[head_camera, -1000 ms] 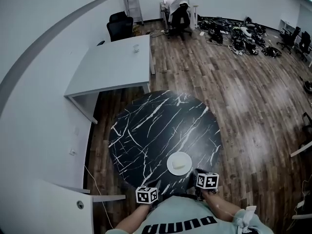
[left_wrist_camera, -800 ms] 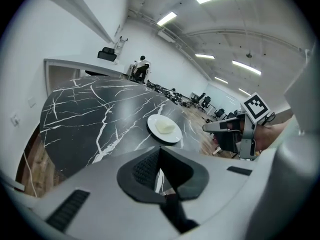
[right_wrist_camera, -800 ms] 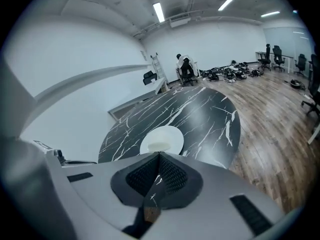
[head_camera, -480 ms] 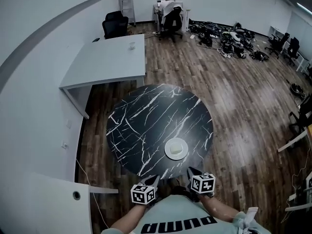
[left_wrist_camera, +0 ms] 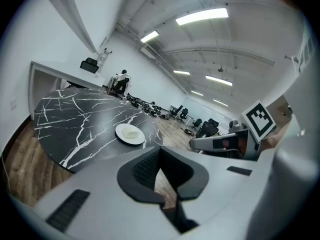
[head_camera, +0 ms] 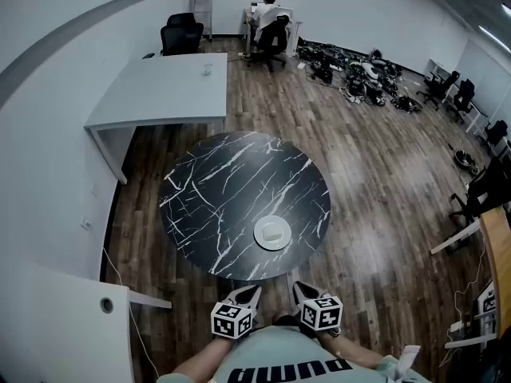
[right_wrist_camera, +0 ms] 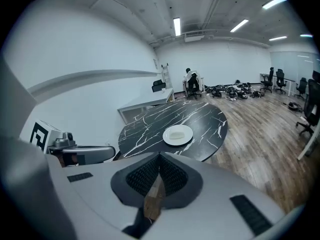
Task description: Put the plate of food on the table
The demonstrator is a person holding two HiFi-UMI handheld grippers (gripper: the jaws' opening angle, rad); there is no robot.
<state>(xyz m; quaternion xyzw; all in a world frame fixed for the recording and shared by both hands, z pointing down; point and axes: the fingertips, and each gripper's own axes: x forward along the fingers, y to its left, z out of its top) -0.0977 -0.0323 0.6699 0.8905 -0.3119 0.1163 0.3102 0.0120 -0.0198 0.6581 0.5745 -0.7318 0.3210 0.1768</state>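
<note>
Our left gripper (head_camera: 247,295) and right gripper (head_camera: 301,291), both closed and empty, hang off the near edge of the table (head_camera: 207,190). The plate of food (head_camera: 272,232) sits near-right on it. A white table (head_camera: 160,90) and a seated person (head_camera: 268,10) lie beyond. We have backed away since.

White plate (head_camera: 272,233), black white-veined table (head_camera: 215,190)

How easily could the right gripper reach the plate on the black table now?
Probably yes: the plate sits near the table's front edge, and nothing lies between it and the right gripper.
</note>
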